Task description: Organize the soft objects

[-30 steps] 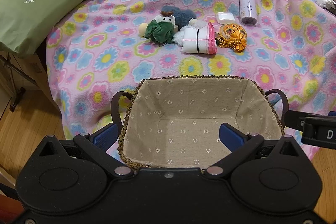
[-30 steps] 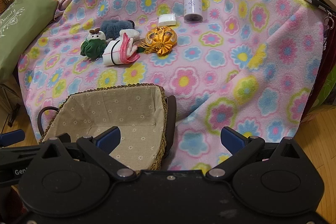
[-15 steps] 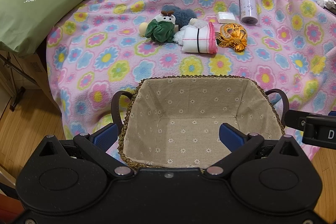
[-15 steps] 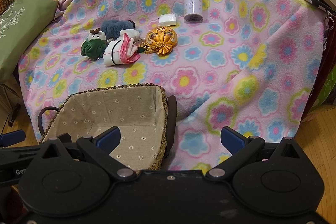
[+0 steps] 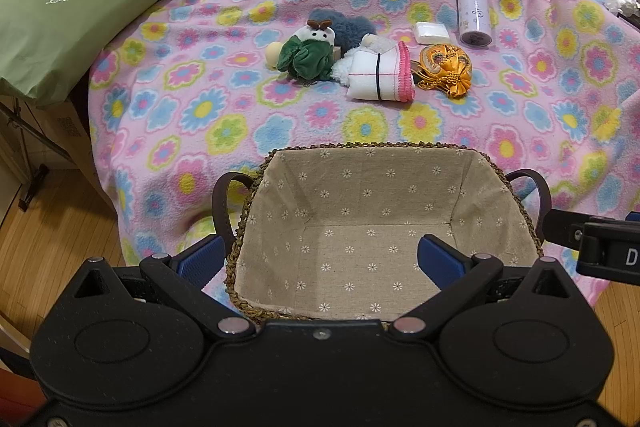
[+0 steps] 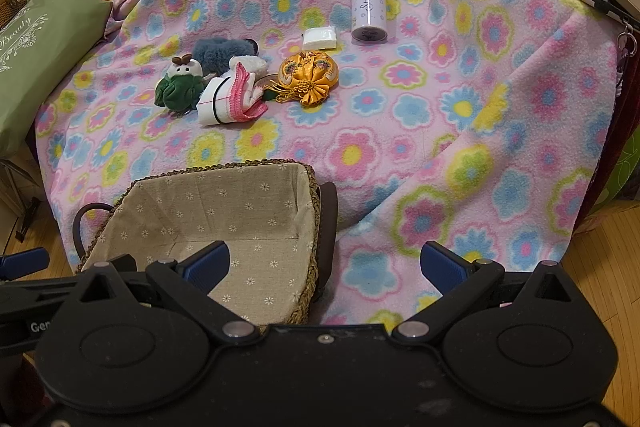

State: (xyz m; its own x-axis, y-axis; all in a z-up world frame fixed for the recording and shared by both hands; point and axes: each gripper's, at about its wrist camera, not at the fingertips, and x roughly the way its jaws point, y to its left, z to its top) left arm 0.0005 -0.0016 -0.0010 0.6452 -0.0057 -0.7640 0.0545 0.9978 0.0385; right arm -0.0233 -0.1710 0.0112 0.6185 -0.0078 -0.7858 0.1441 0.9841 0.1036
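Left gripper [image 5: 320, 259]: spread wide, nothing held; blue pads straddling the near left corner of the basket, above its lining.
Right gripper [image 6: 325, 263]: spread wide, nothing held; left pad over the basket's right end, right pad over the blanket.
Basket [image 5: 256, 187]: woven rim, beige daisy-print lining, dark loop handles at both ends; long axis left to right; nothing inside; standing at the near edge of the flowered fleece blanket [image 5: 200, 107].
Soft objects: clustered beyond the basket, well apart from it, mid-blanket.
Rolled white cloth [image 5: 376, 77]: black band around it, pink stitched edge; long axis left to right, pink end pointing right.
Green plush toy [image 5: 306, 57]: just left of the cloth, white head toward the far side.
Blue-grey furry item [image 5: 352, 27]: behind the toy, touching it.
Gold brocade pouch [image 5: 446, 67]: just right of the cloth, tassel end nearest.
White packet [image 5: 431, 33]: behind the pouch.
Lavender bottle [image 5: 474, 7]: farthest, lying with cap pointing away.
Change against earlier frames: none seen; grippers and objects unmoved.
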